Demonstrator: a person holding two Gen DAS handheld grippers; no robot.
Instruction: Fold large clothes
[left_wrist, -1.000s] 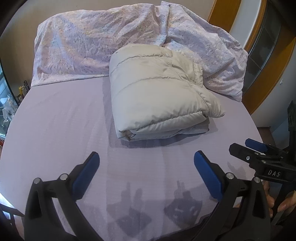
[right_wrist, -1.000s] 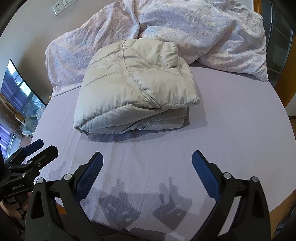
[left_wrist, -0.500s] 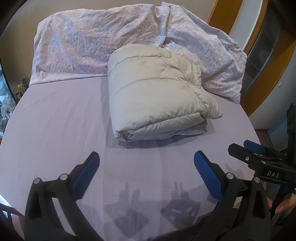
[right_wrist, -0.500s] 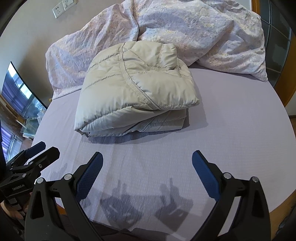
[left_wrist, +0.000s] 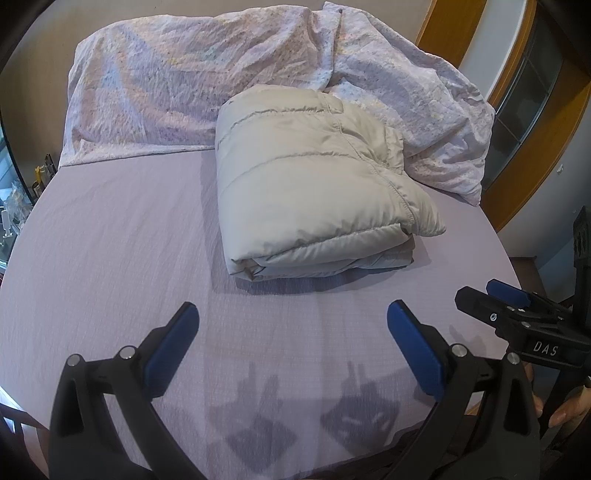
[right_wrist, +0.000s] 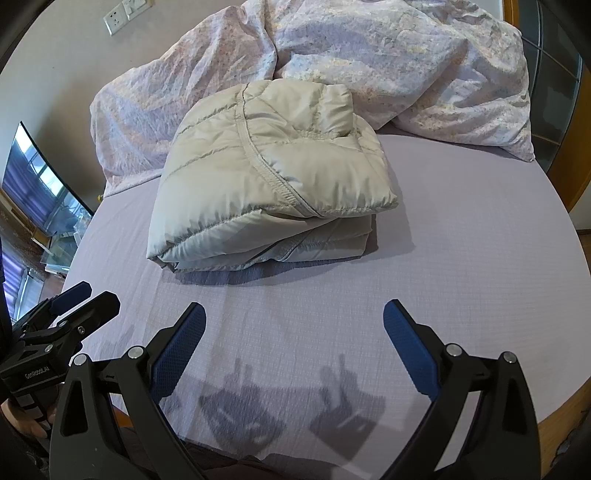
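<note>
A beige puffer jacket (left_wrist: 310, 188) lies folded into a thick bundle on the lilac bed sheet (left_wrist: 110, 240), its far end against the bedding. It also shows in the right wrist view (right_wrist: 266, 177). My left gripper (left_wrist: 291, 321) is open and empty, held above the sheet short of the jacket's near edge. My right gripper (right_wrist: 293, 321) is open and empty, also short of the jacket. Each gripper shows at the side of the other's view: the right one (left_wrist: 491, 295) and the left one (right_wrist: 88, 299).
A crumpled floral duvet (left_wrist: 221, 74) is heaped along the head of the bed behind the jacket. A wooden door frame (left_wrist: 524, 177) stands at the right. A television (right_wrist: 40, 184) and a glass stand are at the left. A wall socket (right_wrist: 127, 14) is above the bed.
Both grippers have drawn back slightly from the jacket and shifted a little; the jacket stays put. Both stay open.
</note>
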